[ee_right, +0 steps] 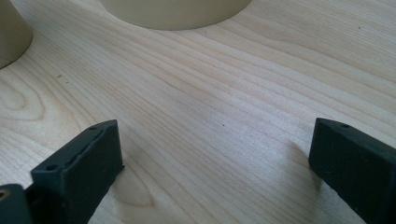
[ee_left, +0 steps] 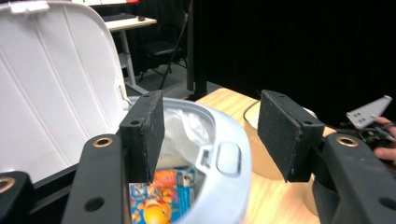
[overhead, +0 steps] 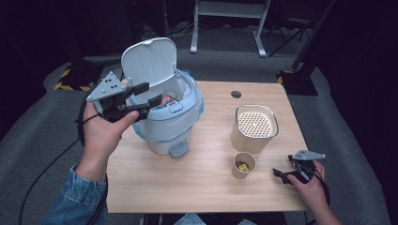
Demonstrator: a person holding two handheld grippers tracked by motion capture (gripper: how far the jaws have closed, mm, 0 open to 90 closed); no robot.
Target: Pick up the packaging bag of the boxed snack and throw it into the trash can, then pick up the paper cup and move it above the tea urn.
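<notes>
White bin, beige cup

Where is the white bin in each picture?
High view: the bin stands left of centre on the table, lid up.
Left gripper view: the bin sits at lower centre, behind the tongs; its lid is at the left.
Right gripper view: not in it.
Shared landmark: the beige tub.

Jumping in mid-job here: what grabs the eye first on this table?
The white bin at the table's left, lid flipped up, colourful wrappers inside. The left claw hangs open over its mouth, nothing between the pads. To the right stand a beige canister with a holed top and a small paper cup; the right claw rests open near them.
</notes>
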